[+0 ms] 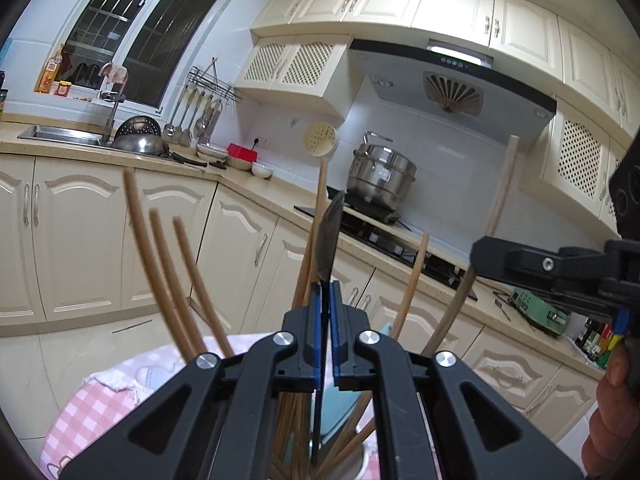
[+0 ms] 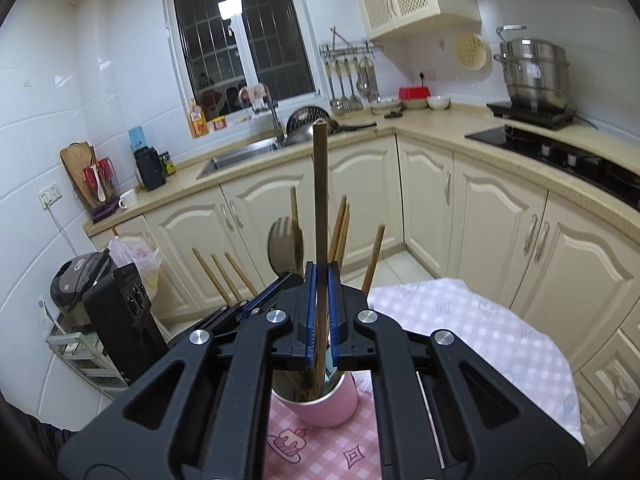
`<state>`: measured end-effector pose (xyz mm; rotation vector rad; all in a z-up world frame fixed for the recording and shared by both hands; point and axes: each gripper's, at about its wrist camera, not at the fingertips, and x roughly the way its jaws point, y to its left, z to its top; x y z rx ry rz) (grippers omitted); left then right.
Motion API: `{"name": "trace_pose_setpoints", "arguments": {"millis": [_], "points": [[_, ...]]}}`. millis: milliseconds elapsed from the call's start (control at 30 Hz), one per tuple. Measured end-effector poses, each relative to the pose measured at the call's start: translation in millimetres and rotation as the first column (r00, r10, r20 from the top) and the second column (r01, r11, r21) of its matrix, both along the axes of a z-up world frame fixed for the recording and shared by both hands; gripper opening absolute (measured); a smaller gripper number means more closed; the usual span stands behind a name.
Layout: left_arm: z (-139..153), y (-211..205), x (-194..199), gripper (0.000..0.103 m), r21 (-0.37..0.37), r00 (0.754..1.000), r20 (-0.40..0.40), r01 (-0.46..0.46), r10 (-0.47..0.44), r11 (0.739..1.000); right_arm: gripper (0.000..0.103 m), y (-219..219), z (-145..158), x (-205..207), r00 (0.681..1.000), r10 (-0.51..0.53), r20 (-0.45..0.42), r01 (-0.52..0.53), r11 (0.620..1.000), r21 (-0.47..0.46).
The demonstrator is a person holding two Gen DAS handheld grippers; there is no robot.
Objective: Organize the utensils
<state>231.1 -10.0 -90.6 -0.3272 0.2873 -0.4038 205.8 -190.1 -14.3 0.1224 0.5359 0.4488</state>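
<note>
Now both tools pinch tight: the left gripper (image 1: 328, 300) holds a fork (image 1: 330, 236) and the right gripper (image 2: 322, 280) a chopstick (image 2: 320, 200), both upright, the pink cup (image 2: 320, 404) right below them.

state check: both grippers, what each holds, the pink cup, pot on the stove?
left gripper: shut on metal utensil
metal utensil: upright, seen edge-on, lower end in pink cup
right gripper: shut on chopstick
chopstick: upright, lower end in pink cup
pink cup: upright on checked cloth, holding several chopsticks
steel pot: lidded, on stove
</note>
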Motion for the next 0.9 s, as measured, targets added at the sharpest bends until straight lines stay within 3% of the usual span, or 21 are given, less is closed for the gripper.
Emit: {"name": "trace_pose_setpoints", "arguments": {"millis": [33,67,167,233,300,467,767,900], "points": [[-1,0,-1,0.012,0.004,1.000,-0.009,0.005,-0.005,1.000,0.007,-1,-1,1,1.000,-0.004,-0.007,0.004,1.000,0.004],[-2,2,-4,0.027,0.006,1.000,-0.015,0.013,-0.013,1.000,0.013,-2,-3,2,1.000,-0.009,-0.018,0.009,1.000,0.011],[0,10,-14,0.058,0.000,1.000,-0.010,0.014,-0.014,1.000,0.081,-13,-3,0,0.999,-0.040,-0.017,0.041,0.998,0.052],[4,13,-20,0.069,0.013,1.000,-0.006,0.021,-0.021,1.000,0.082,-19,0,-4,0.998,-0.069,0.011,0.068,0.995,0.071],[11,14,-28,0.085,0.043,1.000,-0.005,0.011,-0.011,0.999,0.095,-26,2,-6,0.996,-0.092,0.009,0.091,0.991,0.101],[28,12,-47,0.097,0.123,1.000,-0.006,-0.012,0.013,0.992,0.097,-40,4,-12,0.990,-0.143,0.006,0.140,0.978,0.152],[57,21,-84,0.098,0.231,0.994,-0.032,-0.096,0.106,0.968,0.097,-52,7,-36,0.981,-0.195,0.005,0.191,0.967,0.167],[72,25,-99,0.099,0.298,0.984,-0.050,-0.149,0.171,0.943,0.097,-50,10,-53,0.976,-0.217,0.017,0.214,0.968,0.130]]}}
